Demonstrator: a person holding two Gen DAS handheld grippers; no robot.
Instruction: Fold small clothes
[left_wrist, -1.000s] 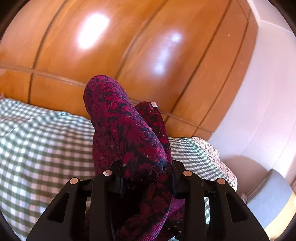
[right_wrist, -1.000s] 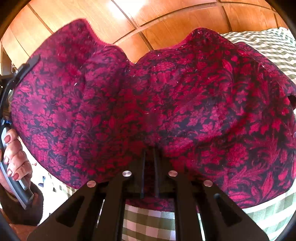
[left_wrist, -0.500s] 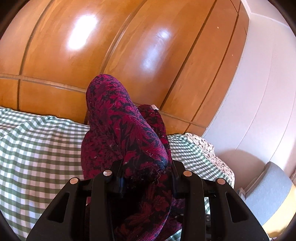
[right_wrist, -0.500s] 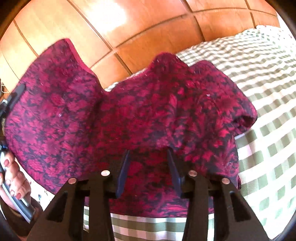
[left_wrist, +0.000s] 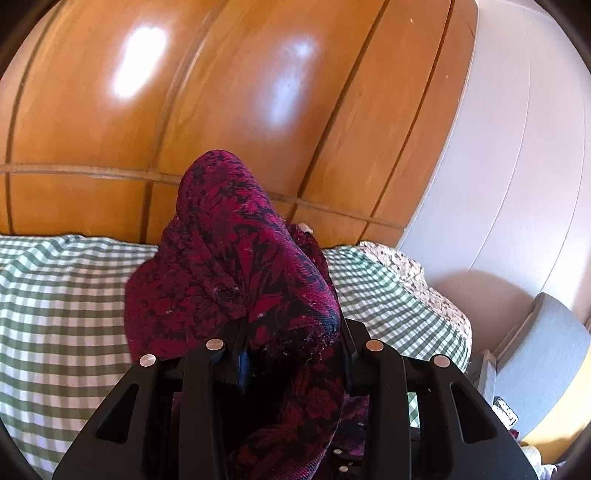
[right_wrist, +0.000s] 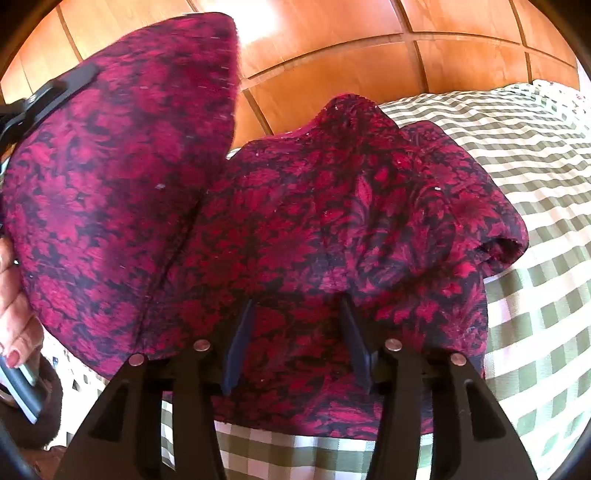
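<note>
Step now: this looks like laying one side of the dark red flowery knit top (right_wrist: 332, 221) flat before the next fold.
How to do it well: I think the raised side should come down slowly and land even on the part that lies flat, with no lumps. The loose sleeve end to the right of the right claw (right_wrist: 295, 343) should be tucked in neatly too.
Left claw (left_wrist: 291, 354): its two black fingers are a middle way apart, with a thick bunch of the red top squeezed between them. The cloth stands up in front of it like a hill.
Right claw: its fingers are apart and pinch nothing. The red top lies spread just in front of it and under its tips; I cannot tell if they touch it.
Where the top is: partly on the green and white checked bed cover (right_wrist: 535, 295), partly lifted on the left.
Behind: a shiny orange-brown wooden wall (left_wrist: 221, 110).
</note>
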